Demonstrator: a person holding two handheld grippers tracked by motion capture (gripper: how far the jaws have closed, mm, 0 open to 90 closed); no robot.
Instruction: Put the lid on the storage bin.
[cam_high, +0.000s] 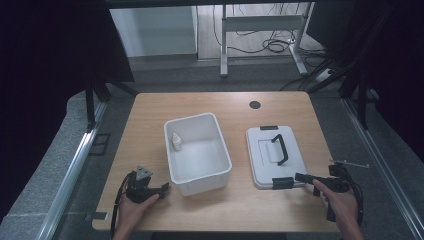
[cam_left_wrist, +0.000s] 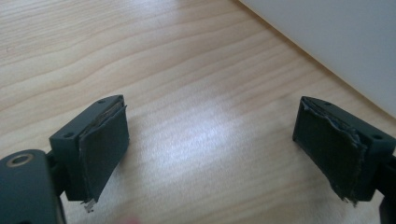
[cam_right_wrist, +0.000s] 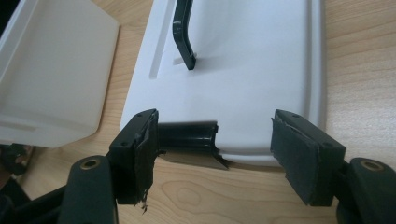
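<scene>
1. On the light wooden table (cam_high: 235, 107) an open white rectangular plastic bin (cam_high: 197, 152) sits left of centre, with a small white bottle (cam_high: 176, 141) standing inside against its left wall. To its right lies the bin's flat white plastic lid (cam_high: 275, 155), apart from the bin, with a black carrying handle (cam_high: 280, 148) on top and black latch clips at its far and near edges.

2. The right gripper (cam_high: 307, 178) is level at the lid's near edge. In the right gripper view its jaws are spread wide on either side of the near black latch clip (cam_right_wrist: 189, 138); the left one is right beside the clip, and the pads do not yet press on anything.

3. The left gripper (cam_high: 162, 189) rests just beside the bin's near left corner. Its jaws are spread over bare wood and hold nothing.

4. The step in hand looks like reaching for the lid, so as to cover the bin.

5. The next move likely calls for closing the right jaws on the clip or lid edge, lifting the lid level, carrying it left over the bin, and lining up the rims while the left gripper steadies the bin.
</scene>
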